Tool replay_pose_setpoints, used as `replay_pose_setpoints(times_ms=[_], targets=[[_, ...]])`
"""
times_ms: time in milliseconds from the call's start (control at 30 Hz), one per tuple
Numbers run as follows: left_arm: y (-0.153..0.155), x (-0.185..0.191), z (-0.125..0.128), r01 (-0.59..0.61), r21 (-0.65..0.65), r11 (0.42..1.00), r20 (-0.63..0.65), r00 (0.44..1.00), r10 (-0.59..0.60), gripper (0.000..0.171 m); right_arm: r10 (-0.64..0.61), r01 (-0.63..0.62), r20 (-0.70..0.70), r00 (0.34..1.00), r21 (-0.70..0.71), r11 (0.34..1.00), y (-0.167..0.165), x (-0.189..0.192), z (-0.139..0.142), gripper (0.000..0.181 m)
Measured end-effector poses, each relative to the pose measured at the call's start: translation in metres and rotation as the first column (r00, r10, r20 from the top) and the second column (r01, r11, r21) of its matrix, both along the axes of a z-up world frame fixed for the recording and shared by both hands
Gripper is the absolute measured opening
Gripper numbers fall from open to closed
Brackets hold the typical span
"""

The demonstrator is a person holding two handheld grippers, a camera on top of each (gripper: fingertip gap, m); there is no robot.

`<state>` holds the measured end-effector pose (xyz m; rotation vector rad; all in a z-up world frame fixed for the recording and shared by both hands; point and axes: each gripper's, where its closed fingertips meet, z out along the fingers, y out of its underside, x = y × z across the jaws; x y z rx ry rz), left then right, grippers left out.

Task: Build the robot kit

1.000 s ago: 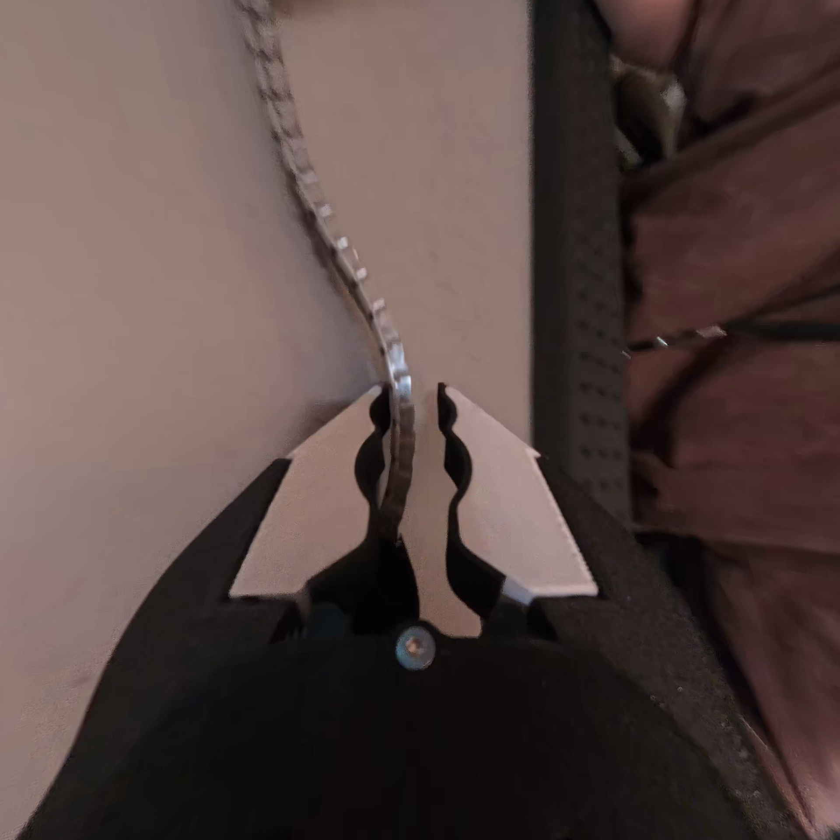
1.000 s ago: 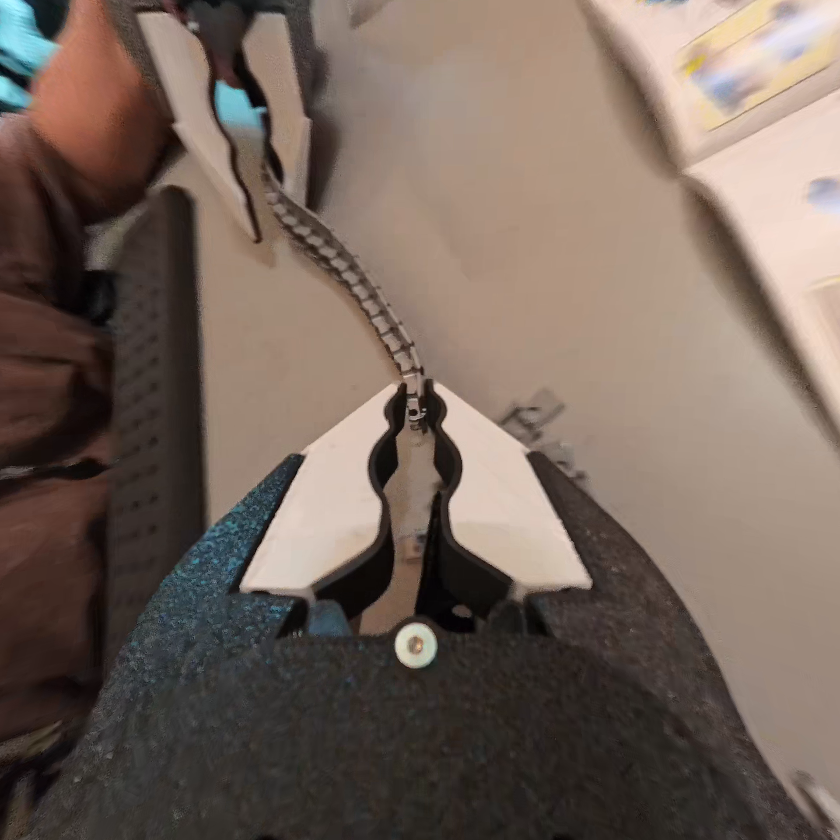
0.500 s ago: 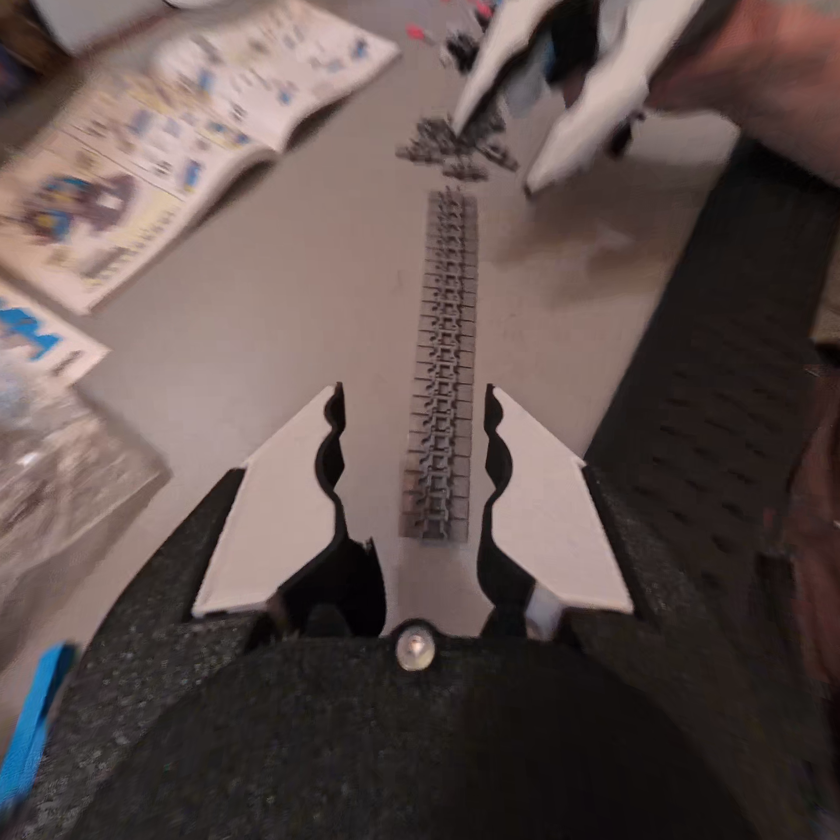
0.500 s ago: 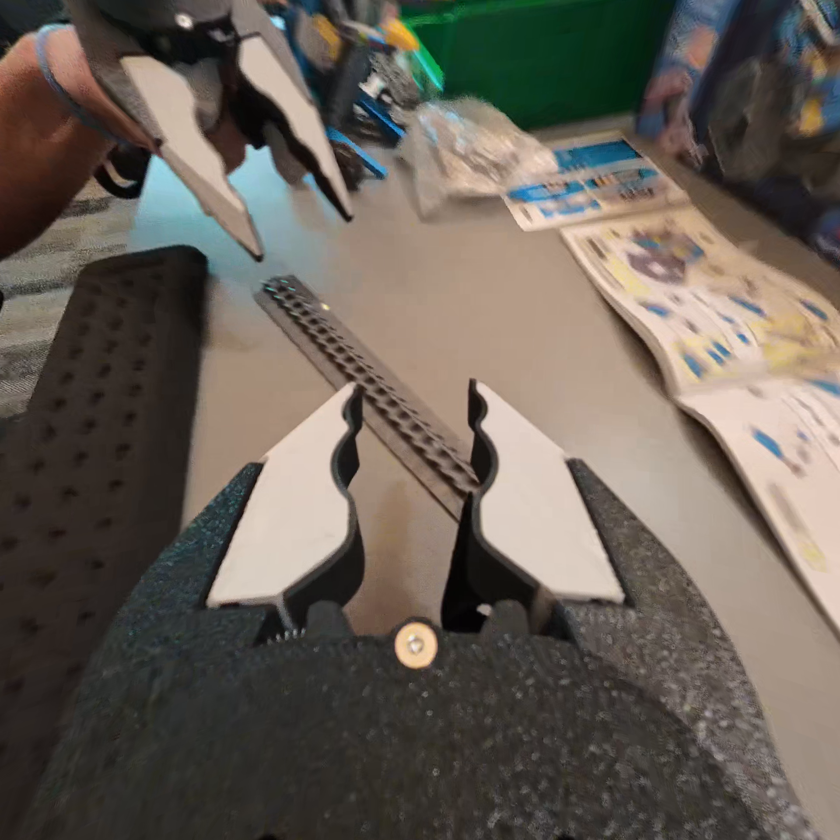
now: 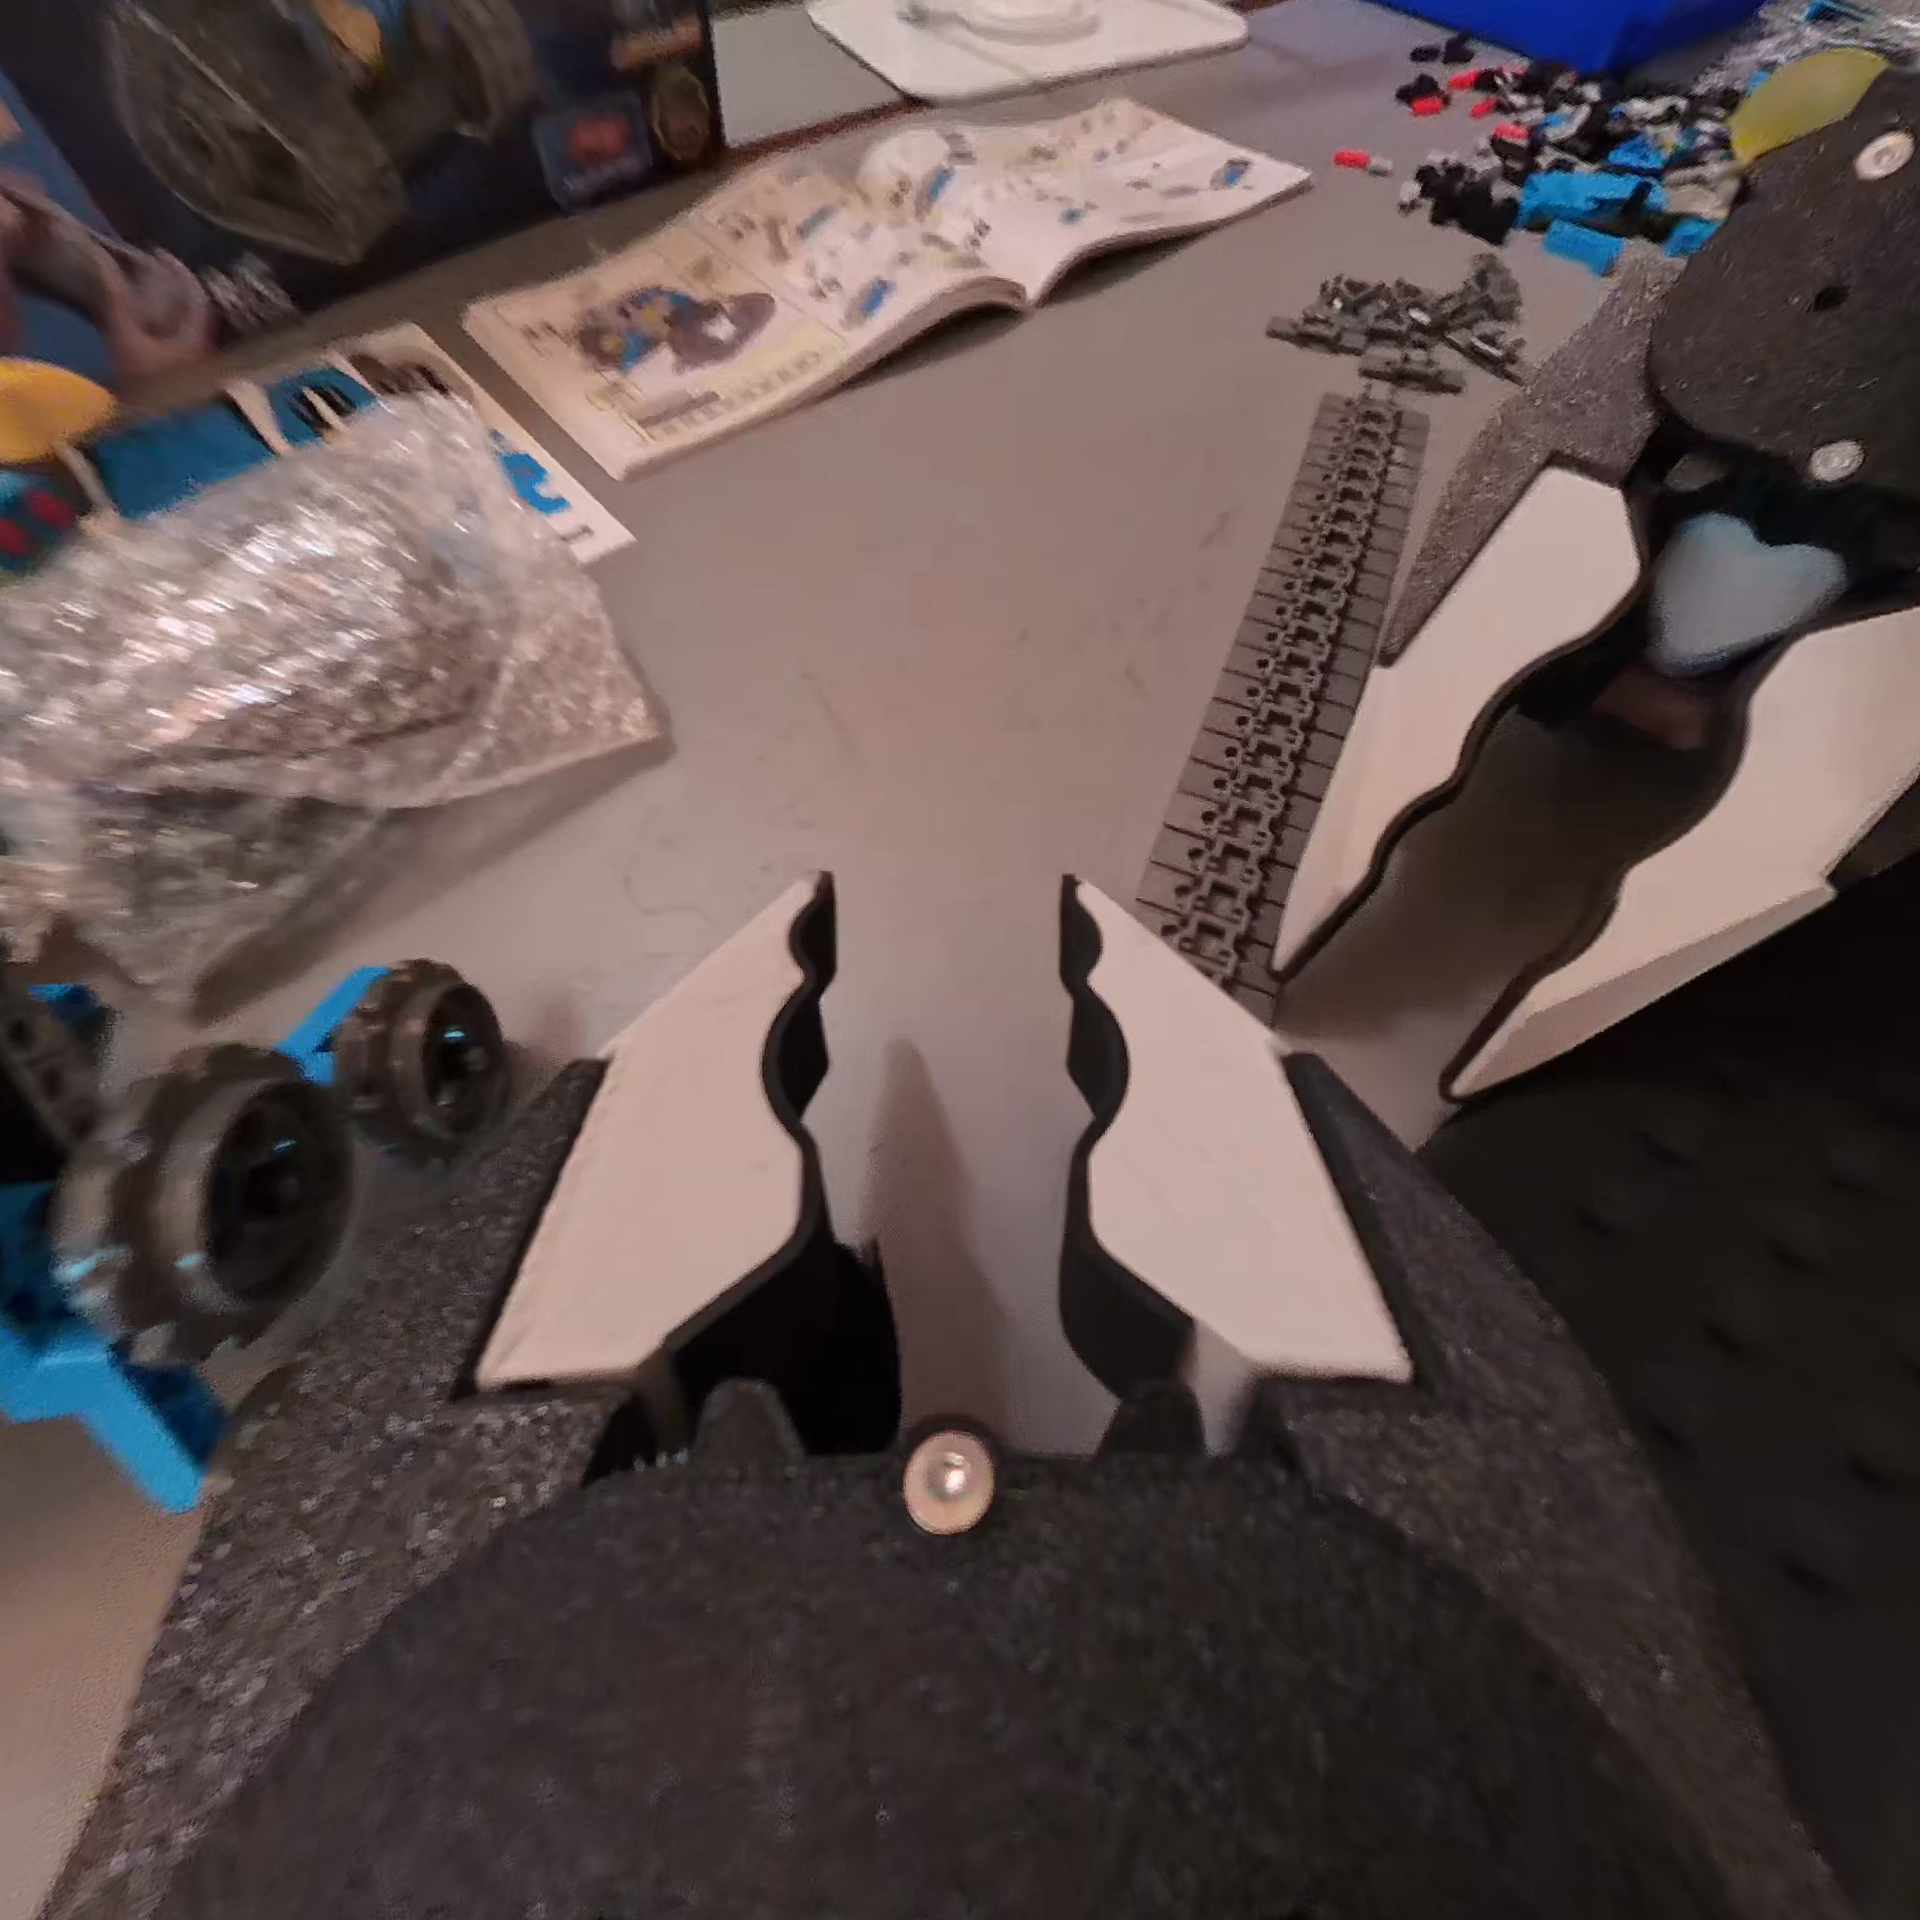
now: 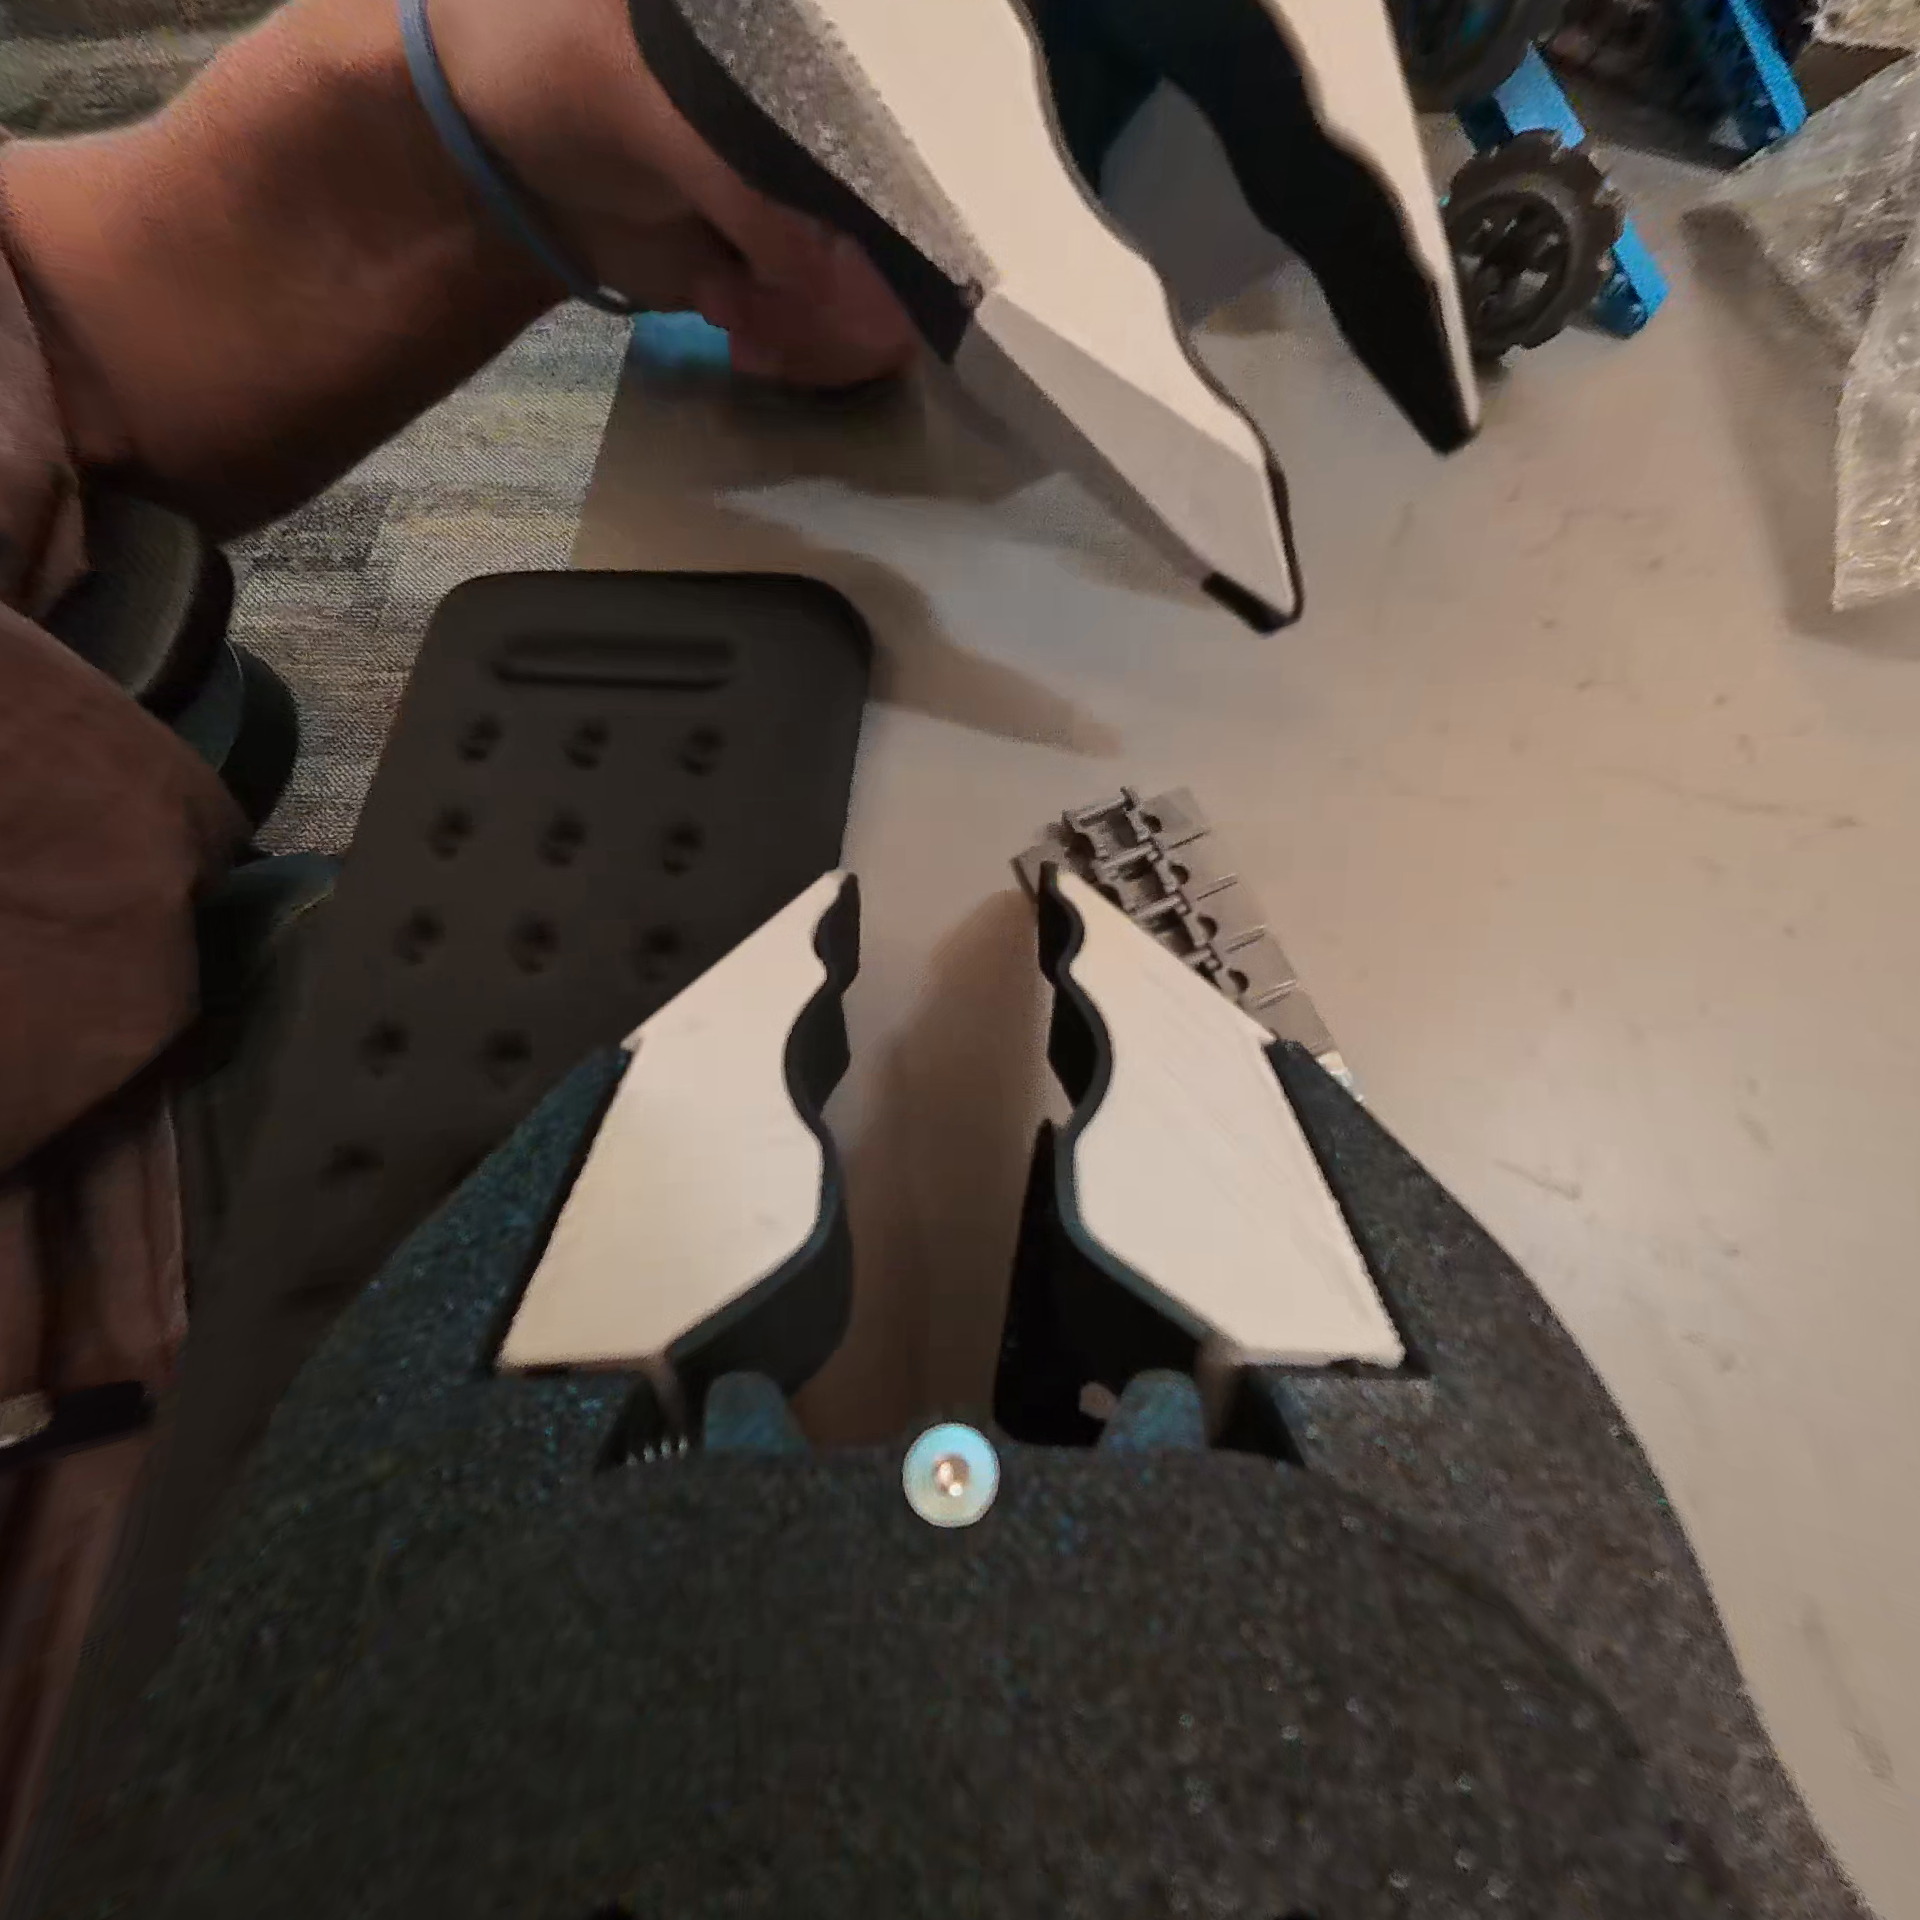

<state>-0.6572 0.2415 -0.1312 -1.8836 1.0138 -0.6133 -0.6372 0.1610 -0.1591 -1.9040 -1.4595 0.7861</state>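
A long grey track chain (image 5: 1299, 675) lies flat and straight on the grey table; its near end also shows in the right wrist view (image 6: 1174, 883). My left gripper (image 5: 948, 904) is open and empty, above bare table just left of the chain's near end. My right gripper (image 6: 943, 894) is open and empty, its right finger partly covering the chain's end. In the left wrist view the right gripper (image 5: 1366, 1029) hovers at the chain's right side. In the right wrist view the left gripper (image 6: 1356, 525) hangs open above the table.
A pile of loose grey links (image 5: 1403, 322) lies at the chain's far end, with blue and black bricks (image 5: 1558, 177) beyond. An open instruction booklet (image 5: 883, 260), a crinkled plastic bag (image 5: 291, 644) and a blue wheeled model (image 5: 239, 1174) lie left. A black perforated pad (image 6: 582, 831) lines the table edge. The long grey track chain (image 5: 1299, 675) sits 11 centimeters or so from the ends of my right fingers.
One second ago both grippers held the chain stretched between them. They let go and it now lies flat. Both grippers are open, and the left has shifted left of the chain.
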Motion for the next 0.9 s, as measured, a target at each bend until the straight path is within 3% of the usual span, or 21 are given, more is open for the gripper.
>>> replay_pose_setpoints(times_ms=[67,333,467,633,900], targets=[[-0.001,0.006,-0.005,0.032,-0.05,0.998,-0.003,0.999,-0.032,0.052,0.01,-0.01,-0.01,1.0,-0.02,1.0,0.001,-0.003,0.0,0.036],[-0.003,0.016,0.003,0.085,-0.01,0.996,0.031,0.996,-0.085,0.054,0.018,-0.018,-0.001,1.0,-0.063,0.998,0.0,-0.004,-0.006,0.037],[-0.001,0.013,0.009,0.065,-0.003,0.998,0.074,0.995,-0.064,0.053,0.014,-0.014,-0.009,1.0,-0.007,1.0,0.002,-0.002,0.001,0.034],[-0.001,0.014,0.006,0.066,-0.01,0.998,0.05,0.997,-0.065,0.053,0.012,-0.012,0.037,0.999,0.019,1.0,0.003,0.002,-0.008,0.033],[-0.003,0.015,0.005,0.078,-0.013,0.997,0.045,0.996,-0.078,0.053,-0.005,0.004,0.026,1.0,0.056,0.998,0.007,0.009,-0.001,0.035]])
